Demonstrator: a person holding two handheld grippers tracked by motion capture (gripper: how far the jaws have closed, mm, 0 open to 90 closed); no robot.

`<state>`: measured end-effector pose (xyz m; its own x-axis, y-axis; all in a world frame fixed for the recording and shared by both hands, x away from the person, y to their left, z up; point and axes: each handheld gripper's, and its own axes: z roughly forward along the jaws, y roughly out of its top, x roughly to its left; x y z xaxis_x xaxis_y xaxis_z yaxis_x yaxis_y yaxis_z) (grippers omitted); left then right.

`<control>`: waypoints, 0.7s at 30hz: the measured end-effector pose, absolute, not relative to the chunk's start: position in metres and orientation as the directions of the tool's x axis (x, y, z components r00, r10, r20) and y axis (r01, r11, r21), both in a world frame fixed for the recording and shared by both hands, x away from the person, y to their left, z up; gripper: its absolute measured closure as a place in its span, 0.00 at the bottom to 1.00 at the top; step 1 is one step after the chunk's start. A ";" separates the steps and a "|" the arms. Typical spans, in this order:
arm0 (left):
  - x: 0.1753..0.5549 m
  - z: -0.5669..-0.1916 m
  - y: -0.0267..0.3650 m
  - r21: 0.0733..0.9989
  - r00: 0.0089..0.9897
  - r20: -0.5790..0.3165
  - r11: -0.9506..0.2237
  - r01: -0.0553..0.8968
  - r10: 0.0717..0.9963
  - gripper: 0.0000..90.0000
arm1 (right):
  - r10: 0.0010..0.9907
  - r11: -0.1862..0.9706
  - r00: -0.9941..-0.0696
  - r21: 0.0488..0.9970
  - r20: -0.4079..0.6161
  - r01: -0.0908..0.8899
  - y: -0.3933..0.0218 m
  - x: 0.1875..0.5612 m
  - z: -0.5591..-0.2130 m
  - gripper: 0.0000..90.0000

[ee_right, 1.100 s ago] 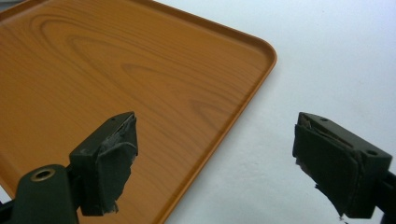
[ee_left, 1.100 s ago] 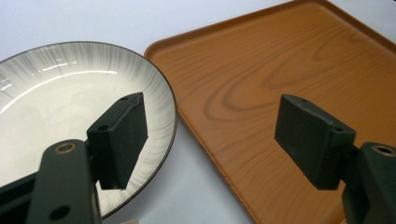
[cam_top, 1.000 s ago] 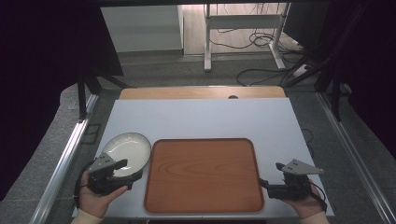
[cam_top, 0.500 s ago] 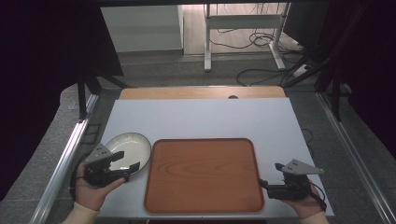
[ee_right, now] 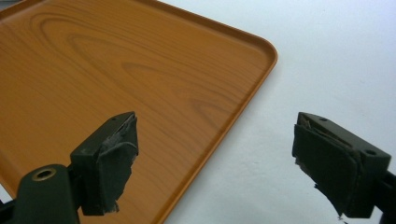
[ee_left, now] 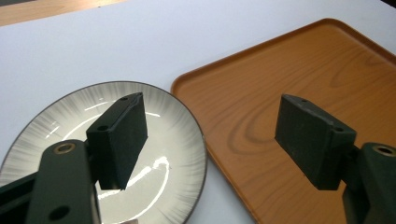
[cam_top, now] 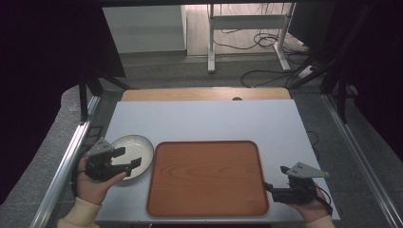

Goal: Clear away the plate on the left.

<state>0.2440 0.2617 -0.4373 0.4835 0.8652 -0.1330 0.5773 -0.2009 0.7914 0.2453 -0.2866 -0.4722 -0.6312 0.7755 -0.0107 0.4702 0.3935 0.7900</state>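
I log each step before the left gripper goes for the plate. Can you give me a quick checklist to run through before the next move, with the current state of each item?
1. Left gripper open: ok, jaws wide apart.
2. Left gripper lined up on the plate: ok, it hangs over the plate's near side, one jaw over the plate, the other towards the tray.
3. Rim between the jaws: not ok, no grip yet.
4. Plate free to lift: ok, it lies on the table beside the tray; whether they touch, cannot tell.
5. Tray bare for the plate: ok.
6. Right gripper out of the way: ok, open at the tray's right edge.
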 end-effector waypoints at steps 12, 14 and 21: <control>0.264 -0.433 0.282 0.782 0.432 -0.146 -0.164 0.602 0.890 0.28 | 0.777 0.399 -0.630 0.783 -0.012 0.477 -0.286 0.246 -0.474 0.17; 0.267 -0.433 0.284 0.778 0.426 -0.143 -0.164 0.606 0.894 0.28 | 0.777 0.401 -0.630 0.781 -0.014 0.478 -0.286 0.246 -0.474 0.17; 0.278 -0.435 0.295 0.768 0.396 -0.153 -0.143 0.624 0.906 0.28 | 0.775 0.407 -0.632 0.778 -0.018 0.478 -0.286 0.247 -0.475 0.17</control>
<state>0.2783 0.2946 -0.4352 0.3958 0.9056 -0.1528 0.6245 -0.1434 0.7678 0.2466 -0.2865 -0.4749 -0.6316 0.7751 -0.0175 0.4780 0.4070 0.7784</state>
